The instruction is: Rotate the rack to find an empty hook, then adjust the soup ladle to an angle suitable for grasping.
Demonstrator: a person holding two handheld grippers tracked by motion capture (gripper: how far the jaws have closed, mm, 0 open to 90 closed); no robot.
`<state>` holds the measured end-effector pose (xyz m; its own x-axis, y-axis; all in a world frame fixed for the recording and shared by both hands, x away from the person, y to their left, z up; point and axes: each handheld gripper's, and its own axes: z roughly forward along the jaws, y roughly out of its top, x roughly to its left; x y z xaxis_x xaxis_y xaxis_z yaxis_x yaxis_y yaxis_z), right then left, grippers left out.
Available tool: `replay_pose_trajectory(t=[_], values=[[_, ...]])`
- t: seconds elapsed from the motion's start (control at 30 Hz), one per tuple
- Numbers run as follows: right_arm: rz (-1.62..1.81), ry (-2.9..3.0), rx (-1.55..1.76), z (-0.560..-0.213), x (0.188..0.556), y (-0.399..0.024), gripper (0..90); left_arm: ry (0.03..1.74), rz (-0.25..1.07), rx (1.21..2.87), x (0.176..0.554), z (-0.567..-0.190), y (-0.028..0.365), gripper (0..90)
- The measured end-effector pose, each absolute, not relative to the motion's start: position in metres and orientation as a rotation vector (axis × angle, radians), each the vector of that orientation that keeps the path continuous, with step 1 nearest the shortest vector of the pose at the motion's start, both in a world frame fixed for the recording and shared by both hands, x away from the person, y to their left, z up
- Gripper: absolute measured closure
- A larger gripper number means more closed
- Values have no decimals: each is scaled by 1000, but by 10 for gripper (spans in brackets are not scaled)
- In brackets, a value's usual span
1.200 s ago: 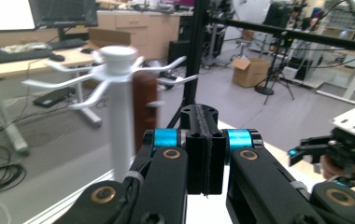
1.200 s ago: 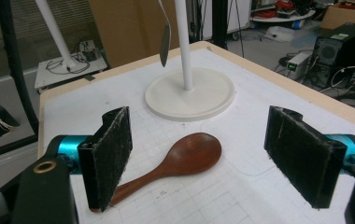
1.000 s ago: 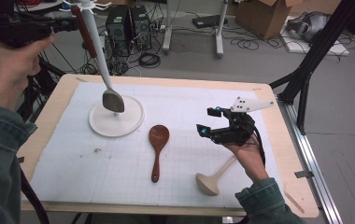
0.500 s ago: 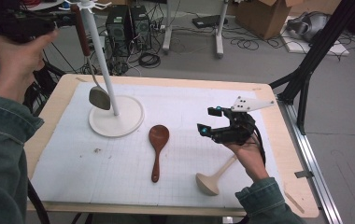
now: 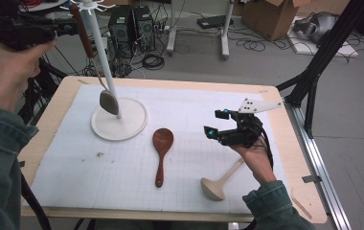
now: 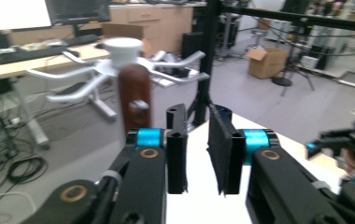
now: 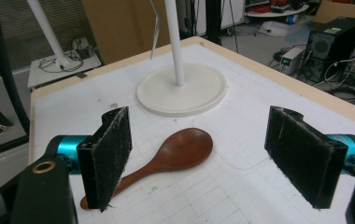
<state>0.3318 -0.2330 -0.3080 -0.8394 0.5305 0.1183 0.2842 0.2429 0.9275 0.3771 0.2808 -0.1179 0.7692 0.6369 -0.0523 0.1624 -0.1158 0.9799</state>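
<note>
Up at rack (image 5: 104,62) top, left claw (image 6: 196,154) just opening, released hung ladle (image 5: 94,64); right claw (image 7: 208,158) agape over wooden spoon (image 7: 166,156).

The white metal hanging rack's (image 5: 104,67) top is cut off by the high view's upper edge. The dark wooden-handled ladle (image 6: 135,100) appears blurred in the left gripper view.

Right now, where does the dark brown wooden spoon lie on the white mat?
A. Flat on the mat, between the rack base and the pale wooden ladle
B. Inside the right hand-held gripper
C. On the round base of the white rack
A: the dark brown wooden spoon lies flat on the white mat, between the round white rack base and the pale wooden ladle.
</note>
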Motion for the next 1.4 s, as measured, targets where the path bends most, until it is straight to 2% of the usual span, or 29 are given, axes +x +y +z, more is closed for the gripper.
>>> replay_pose_trajectory(t=[0.37,0.63,1.03,1.2,1.4], values=[[1590,2318,766,-313,335,-231,222,620,395,1740,361,-163,285,527],[1576,2330,801,-319,334,-232,222,611,374,1777,354,-193,280,420],[1510,2360,806,-326,325,-237,229,624,374,1803,339,-243,270,349],[1492,2394,821,-337,318,-244,297,636,380,1796,330,-262,267,337],[1442,2418,852,-349,308,-258,471,633,392,1800,322,-278,261,336]])
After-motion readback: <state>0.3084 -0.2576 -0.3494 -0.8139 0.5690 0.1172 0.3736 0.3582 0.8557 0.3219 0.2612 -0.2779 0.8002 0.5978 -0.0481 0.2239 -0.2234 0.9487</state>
